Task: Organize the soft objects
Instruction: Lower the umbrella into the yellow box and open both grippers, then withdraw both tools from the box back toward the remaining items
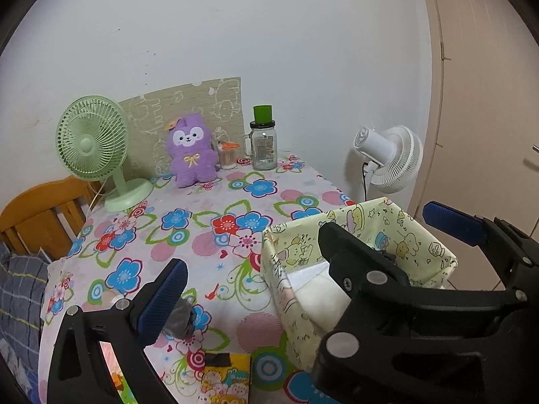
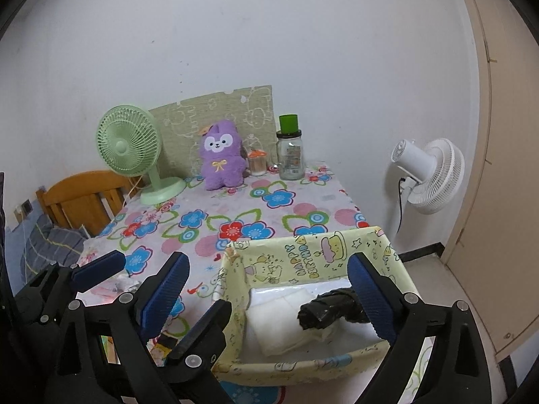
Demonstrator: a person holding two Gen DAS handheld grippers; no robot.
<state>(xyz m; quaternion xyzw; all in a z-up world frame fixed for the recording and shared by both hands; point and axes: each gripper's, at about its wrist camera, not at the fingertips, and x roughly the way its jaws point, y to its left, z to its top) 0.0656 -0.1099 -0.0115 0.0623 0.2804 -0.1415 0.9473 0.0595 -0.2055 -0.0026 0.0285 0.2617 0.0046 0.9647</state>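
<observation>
Right tongs (image 2: 273,299) spread wide; left tongs (image 1: 303,256) likewise

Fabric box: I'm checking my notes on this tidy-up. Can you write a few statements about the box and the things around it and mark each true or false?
1. The fabric box holds a black bundle lying on white folded cloth. True.
2. The purple plush is inside the box. False: it stands on the table at the far end, near the wall.
3. The right claw stands open, with nothing between its pads. True.
4. The green fan is to the right of the plush. False: it is to its left.
5. The jar has a green cap. True.
</observation>
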